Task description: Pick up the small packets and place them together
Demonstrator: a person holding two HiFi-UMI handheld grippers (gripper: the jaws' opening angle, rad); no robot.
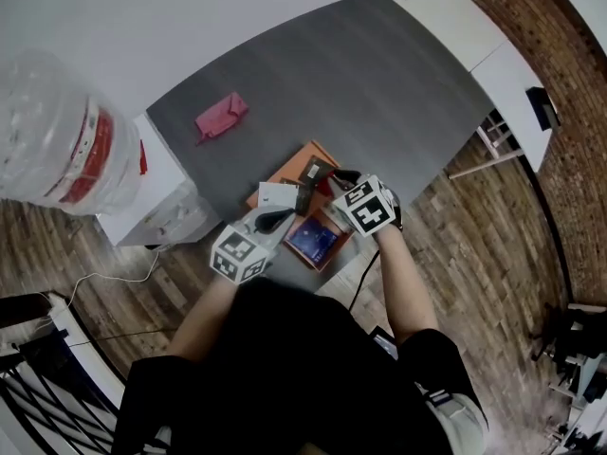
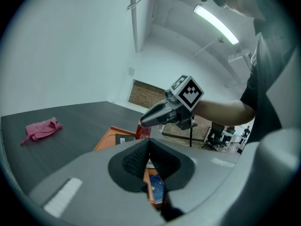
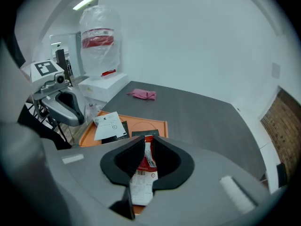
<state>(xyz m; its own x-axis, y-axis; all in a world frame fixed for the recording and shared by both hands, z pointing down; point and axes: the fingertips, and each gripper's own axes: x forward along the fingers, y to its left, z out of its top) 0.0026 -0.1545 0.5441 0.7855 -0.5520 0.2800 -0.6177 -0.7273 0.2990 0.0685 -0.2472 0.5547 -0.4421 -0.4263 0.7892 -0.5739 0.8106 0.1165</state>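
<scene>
Fingers (image 3: 166, 158) of right gripper (image 3: 146, 144) around red-and-white packet (image 3: 142, 177)

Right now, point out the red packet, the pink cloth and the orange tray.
red packet (image 3: 143, 172): right gripper view, its middle, where red meets white.
pink cloth (image 1: 221, 116): head view, its centre.
orange tray (image 3: 141, 125): right gripper view, bare floor of the tray.

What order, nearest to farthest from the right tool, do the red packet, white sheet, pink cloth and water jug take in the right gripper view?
1. Red packet, held in the right tool.
2. White sheet, on the orange tray.
3. Pink cloth, on the table beyond.
4. Water jug, far left, off the table.
</scene>
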